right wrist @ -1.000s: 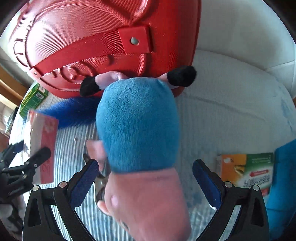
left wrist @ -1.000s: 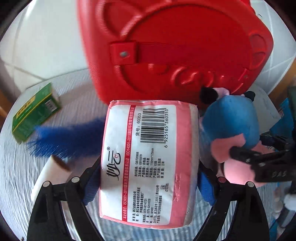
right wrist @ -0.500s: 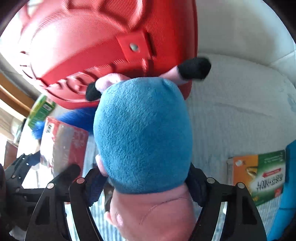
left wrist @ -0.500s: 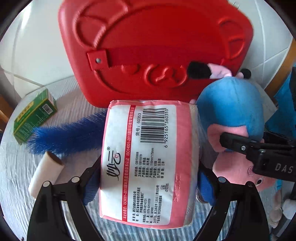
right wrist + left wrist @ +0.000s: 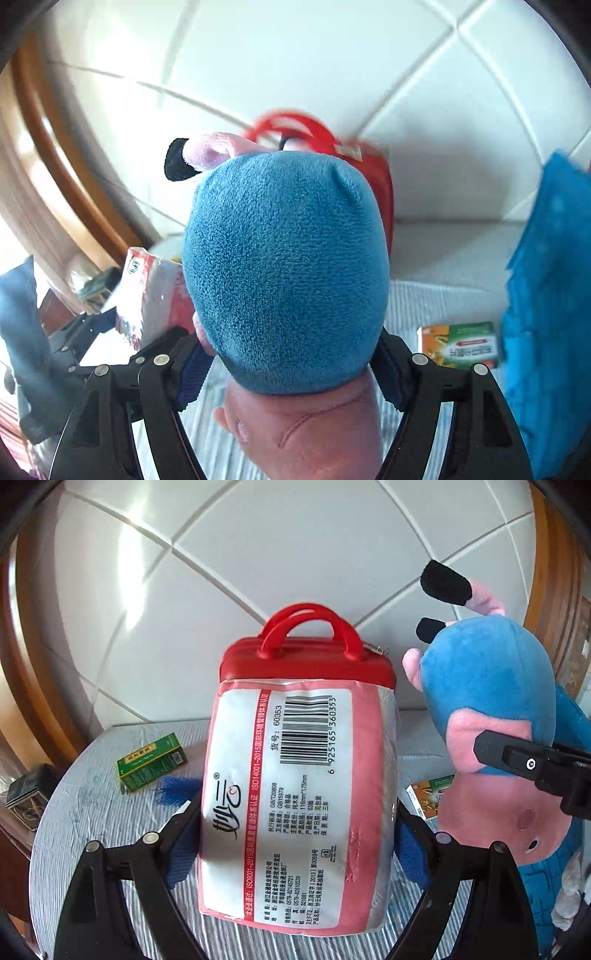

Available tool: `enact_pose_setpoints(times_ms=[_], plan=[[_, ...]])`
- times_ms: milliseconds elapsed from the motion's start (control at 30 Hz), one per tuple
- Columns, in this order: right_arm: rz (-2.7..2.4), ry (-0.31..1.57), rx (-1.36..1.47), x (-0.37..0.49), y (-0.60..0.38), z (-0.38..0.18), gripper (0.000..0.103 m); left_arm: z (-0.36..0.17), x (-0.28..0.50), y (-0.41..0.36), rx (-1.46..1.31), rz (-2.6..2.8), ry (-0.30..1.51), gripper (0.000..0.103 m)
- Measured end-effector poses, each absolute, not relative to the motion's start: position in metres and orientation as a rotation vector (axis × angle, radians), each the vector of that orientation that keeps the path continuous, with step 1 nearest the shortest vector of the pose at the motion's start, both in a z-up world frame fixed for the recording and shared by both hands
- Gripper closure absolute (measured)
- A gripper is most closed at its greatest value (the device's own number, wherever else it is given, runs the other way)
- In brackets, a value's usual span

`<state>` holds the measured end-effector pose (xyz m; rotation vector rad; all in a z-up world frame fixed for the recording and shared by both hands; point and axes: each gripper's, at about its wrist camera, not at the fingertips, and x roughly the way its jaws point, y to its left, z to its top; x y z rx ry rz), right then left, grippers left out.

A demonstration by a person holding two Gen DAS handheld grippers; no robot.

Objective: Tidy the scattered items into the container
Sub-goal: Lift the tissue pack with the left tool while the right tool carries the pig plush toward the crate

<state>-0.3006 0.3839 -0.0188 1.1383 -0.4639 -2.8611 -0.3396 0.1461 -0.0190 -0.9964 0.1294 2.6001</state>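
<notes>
While the left gripper [image 5: 295, 834] clamps the tissue pack [image 5: 295, 805], the right gripper [image 5: 291, 365] squeezes the plush toy [image 5: 288, 273], both angled downward.

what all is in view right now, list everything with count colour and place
tissue pack: 1, pink and white, between the left gripper's jaws
plush toy: 1, blue and pink with black ear tips, between the right gripper's jaws
case: 1, red with handles, standing behind the tissue pack
green box: 1, green and yellow, on the striped cloth at left
orange-green box: 1, orange and green, on the cloth at right
brush: 1, blue bristles, beside the green box
striped cloth: 1, pale grey, under the items
left gripper: 1, black with blue pads, shut on the pack
right gripper: 1, black with blue pads, shut on the toy
</notes>
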Motion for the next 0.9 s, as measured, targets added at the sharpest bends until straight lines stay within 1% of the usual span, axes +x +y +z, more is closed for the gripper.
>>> enact_pose_setpoints(times_ms=[100, 200, 400, 600, 700, 800, 900], plan=[[-2.892, -0.439, 1.058, -0.264, 0.357, 0.012, 0.027, 0.0, -0.304, 0.132, -0.933, 2.6, 0.107, 0.014], [-2.915, -0.43, 0.983, -0.221, 0.339, 0.037, 0.027, 0.0, -0.288, 0.112, -0.885, 2.586, 0.101, 0.014], [-2.98, -0.419, 0.923, -0.155, 0.322, 0.06, 0.027, 0.013, -0.243, 0.124, -0.841, 2.528, 0.111, 0.014], [-3.034, -0.448, 0.858, -0.107, 0.343, 0.077, 0.027, 0.04, -0.201, 0.168, -0.766, 2.5, 0.145, 0.014], [-3.056, -0.469, 0.804, -0.082, 0.365, 0.087, 0.027, 0.057, -0.184, 0.2, -0.719, 2.476, 0.129, 0.014], [-3.089, -0.442, 0.75, -0.054, 0.394, 0.104, 0.027, 0.077, -0.163, 0.24, -0.647, 2.477, 0.14, 0.014], [-3.122, -0.407, 0.708, -0.024, 0.431, 0.12, 0.027, 0.093, -0.145, 0.288, -0.633, 2.45, 0.134, 0.014]])
